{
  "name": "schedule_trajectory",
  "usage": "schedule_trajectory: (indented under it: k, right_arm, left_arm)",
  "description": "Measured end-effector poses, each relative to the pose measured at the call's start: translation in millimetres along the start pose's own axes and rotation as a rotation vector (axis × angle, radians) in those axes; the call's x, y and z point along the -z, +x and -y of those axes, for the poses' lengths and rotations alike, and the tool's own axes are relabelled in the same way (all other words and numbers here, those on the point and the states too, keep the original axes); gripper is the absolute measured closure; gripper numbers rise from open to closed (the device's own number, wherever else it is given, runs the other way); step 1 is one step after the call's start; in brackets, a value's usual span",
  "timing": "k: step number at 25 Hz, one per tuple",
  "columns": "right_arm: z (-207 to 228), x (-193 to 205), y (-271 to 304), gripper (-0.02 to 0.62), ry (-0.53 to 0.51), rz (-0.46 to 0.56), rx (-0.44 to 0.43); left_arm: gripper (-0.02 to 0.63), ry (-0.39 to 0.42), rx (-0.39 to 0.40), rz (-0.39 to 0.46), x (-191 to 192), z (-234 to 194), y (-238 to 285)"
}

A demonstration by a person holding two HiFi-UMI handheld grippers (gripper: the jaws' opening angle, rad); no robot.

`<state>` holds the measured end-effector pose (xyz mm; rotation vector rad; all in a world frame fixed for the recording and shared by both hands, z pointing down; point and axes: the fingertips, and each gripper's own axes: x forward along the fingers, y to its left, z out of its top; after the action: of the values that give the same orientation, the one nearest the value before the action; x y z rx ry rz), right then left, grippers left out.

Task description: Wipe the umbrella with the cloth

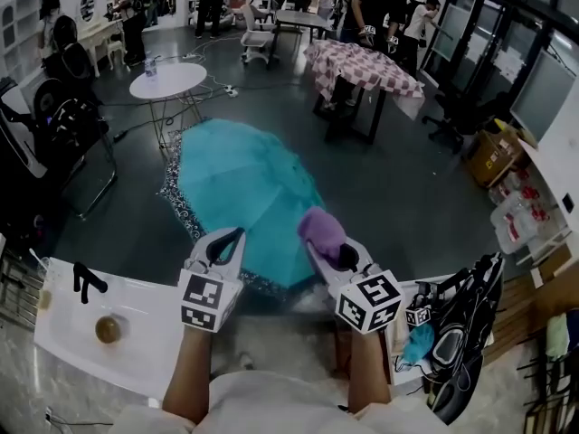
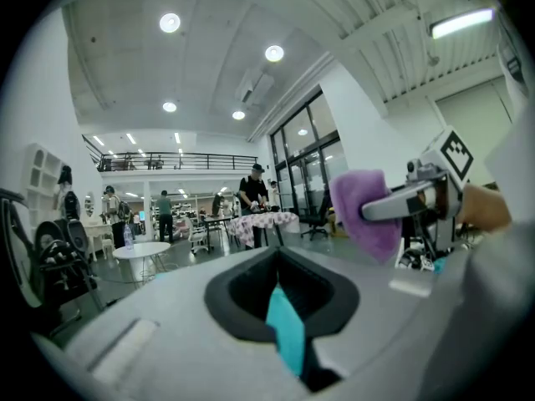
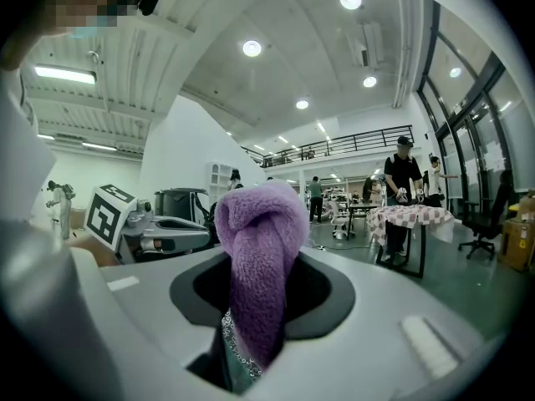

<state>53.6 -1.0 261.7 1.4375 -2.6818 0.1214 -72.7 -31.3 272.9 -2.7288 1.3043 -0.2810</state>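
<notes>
The open teal umbrella [image 1: 244, 188] with a patterned trim rests on the floor ahead of me, its near edge hidden behind my hands. My left gripper [image 1: 238, 233] is shut and holds nothing; in the left gripper view [image 2: 280, 257] a sliver of teal shows through the slit between its jaws. The right gripper [image 1: 327, 247] is shut on a bunched purple cloth [image 3: 261, 224], which sticks up past its tips. That same cloth [image 2: 368, 211] appears in the left gripper view. Both grippers point nearly level, side by side, above the umbrella's near edge.
A white table [image 1: 136, 342] lies under my forearms with a black object [image 1: 86, 281] and a small brown cup [image 1: 108, 330]. A black bag [image 1: 466, 333] hangs at the right. Farther off stand a round white table [image 1: 167, 81], a checkered-cloth table [image 1: 362, 66] and several people.
</notes>
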Motion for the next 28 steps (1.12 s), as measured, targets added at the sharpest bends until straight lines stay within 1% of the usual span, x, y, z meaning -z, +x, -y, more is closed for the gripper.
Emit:
schedule_trajectory:
  k: [8,15,20,28]
  right_arm:
    - [-9,9,-57,0.46,-0.032,-0.024,0.0]
    - [-29,12,-102,0.46,-0.038,-0.015,-0.006]
    - [-40,16,-130,0.463,-0.046,-0.01,-0.008]
    - [-55,18,-153,0.468,-0.066,-0.013,-0.006]
  left_arm:
    - [0.603,-0.012,-0.007,-0.002,-6,51,-25]
    - [0.603,-0.001,-0.015,-0.013,-8,88,-60]
    - [0.603,0.016,-0.013,-0.004,-13,114,-80]
    - [0.603,0.02,-0.017,0.002,-18,133,-103]
